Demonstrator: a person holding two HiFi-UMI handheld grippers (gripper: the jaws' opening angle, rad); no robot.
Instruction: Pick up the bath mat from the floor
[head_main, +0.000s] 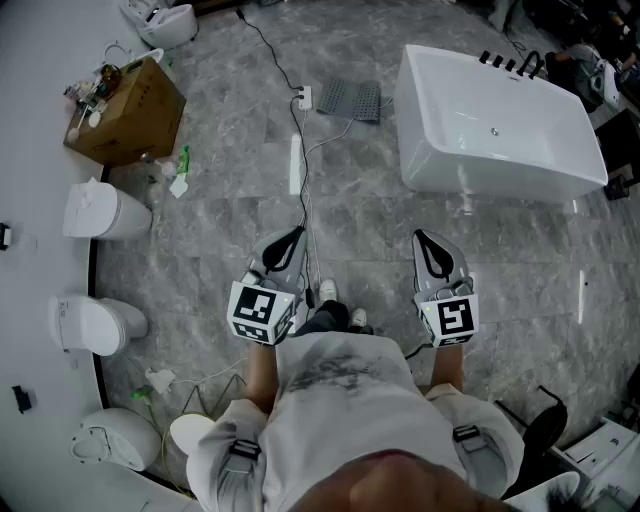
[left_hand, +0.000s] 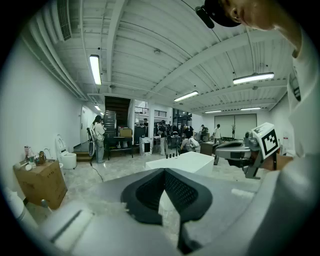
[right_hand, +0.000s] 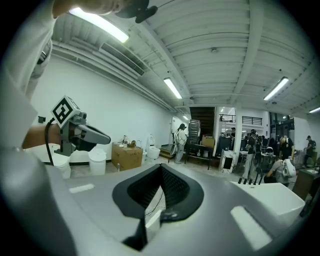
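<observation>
Left gripper view is showing that gripper's fingers (left_hand: 192, 192) clenched tip to tip with nothing between them, and the right gripper view is showing the same for its own fingers (right_hand: 177, 192). Both pairs are pointing level out into the room rather than down, likely because the person is standing upright and not yet reaching. In the head view the left gripper (head_main: 288, 240) and right gripper (head_main: 428, 242) are hovering side by side above the person's feet. The bath mat (head_main: 350, 100), a grey perforated rectangle, is lying flat on the floor (head_main: 220, 230) well ahead, just beside the white bathtub (head_main: 500, 130), where someone stepping out would want it. Grey marbled tiles are covering the floor. A cable (head_main: 304, 215) is trailing across it, and toilets (head_main: 100, 212) and a cardboard box (head_main: 130, 110) are lining the left wall.
</observation>
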